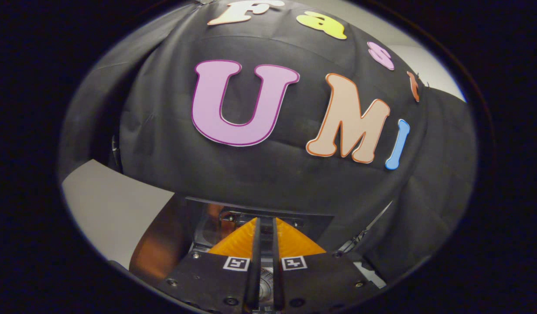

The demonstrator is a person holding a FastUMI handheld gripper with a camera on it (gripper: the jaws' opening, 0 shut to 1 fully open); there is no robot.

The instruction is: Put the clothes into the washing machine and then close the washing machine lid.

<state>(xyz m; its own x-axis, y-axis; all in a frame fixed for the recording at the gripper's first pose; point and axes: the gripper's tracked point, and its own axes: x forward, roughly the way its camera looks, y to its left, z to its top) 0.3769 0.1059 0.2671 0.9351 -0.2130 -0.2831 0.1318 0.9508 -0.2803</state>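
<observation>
Here the gripper [265,231] points out toward the booth's black wall, its two dark fingers [255,244] standing close and parallel with only a thin slit between them; nothing visible is pinched in that slit, so I read the jaws as narrow and empty, though whether they meet fully at the tips I cannot tell. To either side of the fingers, and seemingly just under them, spreads an orange piece [290,244] with a ribbed look, widening back toward the gripper body; whether it is a garment or part of the tool I cannot say. Just ahead of the fingertips sits a dark framed opening with a shiny lip [216,226], possibly the washing machine, seen too low and too cropped to be sure; to the left of the fingers a warm brown surface [157,248] lies, and beyond it, further left, a pale flat surface [111,205].

No piece of clothing can be made out with confidence, so its place stays uncertain. In my judgement clothes will be light, limp and apt to drape; the best hold would be a bunched fold taken deep between the fingers, not a single edge, since loose cloth slips and trails; a trailing hem could catch on the machine's rim.
</observation>
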